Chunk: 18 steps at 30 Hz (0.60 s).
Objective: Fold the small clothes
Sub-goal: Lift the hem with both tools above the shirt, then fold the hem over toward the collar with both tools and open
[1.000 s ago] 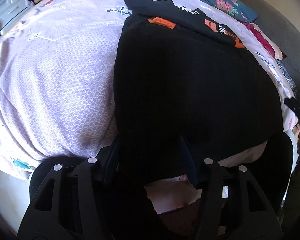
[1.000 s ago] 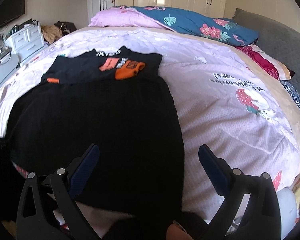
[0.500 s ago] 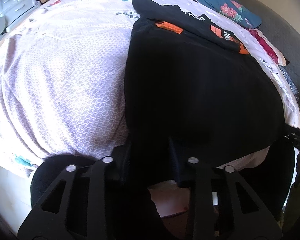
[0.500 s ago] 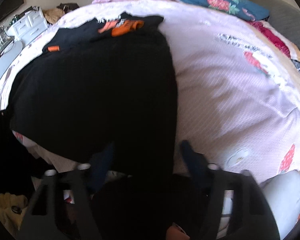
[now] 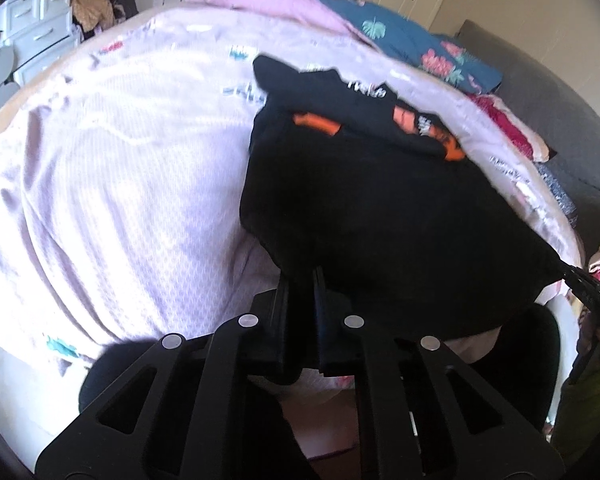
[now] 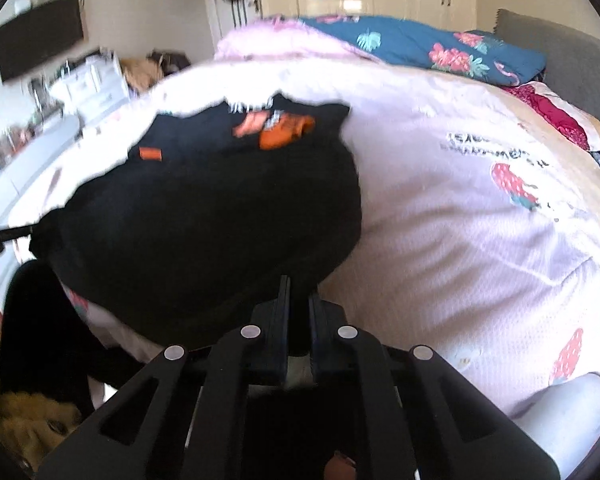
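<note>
Bedroom setup, with a pale pink bedspread (image 5: 112,200) filling most of both views, a teal floral pillow (image 6: 428,46) at the top of the right wrist frame and white drawers (image 5: 40,36) in the upper left of the left wrist one. Right in the middle of both frames is the black garment (image 5: 380,216), spread on the bed with its near hem hanging over the bed edge toward the cameras. At its far end there's a second dark piece with orange patches (image 6: 276,132), and I can't tell whether that's a separate shirt or part of the same thing.

Both grippers are on the near hem. The left gripper (image 5: 302,280) has its fingers pressed together on the hem at the lower centre of its frame, and the right gripper (image 6: 298,292) is pinching the other near corner the same way. In the left wrist view you can see the right one tugging the fabric at the far right edge.

What could go wrong, as far as I can guess:
- The pinches look shallow, so a corner could slip out mid-fold and the hem would flop unevenly.
- If the two hands don't travel together, the fold line ends up diagonal.
- Carrying the hem toward the top of the frame could drag or bunch the orange-patched piece.
- The bedspread is soft and rumpled, so it may get pulled along.
</note>
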### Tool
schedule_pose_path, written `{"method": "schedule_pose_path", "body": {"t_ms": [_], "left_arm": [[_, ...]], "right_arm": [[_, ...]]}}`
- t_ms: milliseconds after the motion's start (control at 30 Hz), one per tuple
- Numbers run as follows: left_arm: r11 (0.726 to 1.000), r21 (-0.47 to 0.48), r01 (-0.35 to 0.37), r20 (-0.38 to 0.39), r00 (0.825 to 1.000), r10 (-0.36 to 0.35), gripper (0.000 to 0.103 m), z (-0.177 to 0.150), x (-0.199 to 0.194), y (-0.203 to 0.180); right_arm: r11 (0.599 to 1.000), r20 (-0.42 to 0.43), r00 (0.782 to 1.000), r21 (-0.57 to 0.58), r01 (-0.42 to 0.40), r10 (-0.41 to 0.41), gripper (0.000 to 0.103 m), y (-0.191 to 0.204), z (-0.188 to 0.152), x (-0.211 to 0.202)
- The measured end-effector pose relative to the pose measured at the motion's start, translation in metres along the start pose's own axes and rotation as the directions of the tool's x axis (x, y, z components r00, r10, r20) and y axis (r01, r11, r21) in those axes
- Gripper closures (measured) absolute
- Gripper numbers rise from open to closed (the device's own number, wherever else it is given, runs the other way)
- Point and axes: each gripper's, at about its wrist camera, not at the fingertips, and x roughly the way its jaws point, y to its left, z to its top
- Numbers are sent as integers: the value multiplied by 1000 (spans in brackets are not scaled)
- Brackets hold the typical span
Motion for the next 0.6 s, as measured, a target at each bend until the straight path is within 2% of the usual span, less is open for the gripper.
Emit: {"method": "schedule_pose_path", "body": {"t_ms": [333, 600], "left_arm": [[1000, 3, -11, 122, 992, 10, 99, 41, -18, -5], [1000, 5, -20, 180, 983, 19, 99, 66, -24, -9]], "right_arm": [[997, 191, 980, 58, 41, -52, 96, -10, 48, -20], [993, 247, 966, 110, 54, -80, 96, -16, 79, -13]]}}
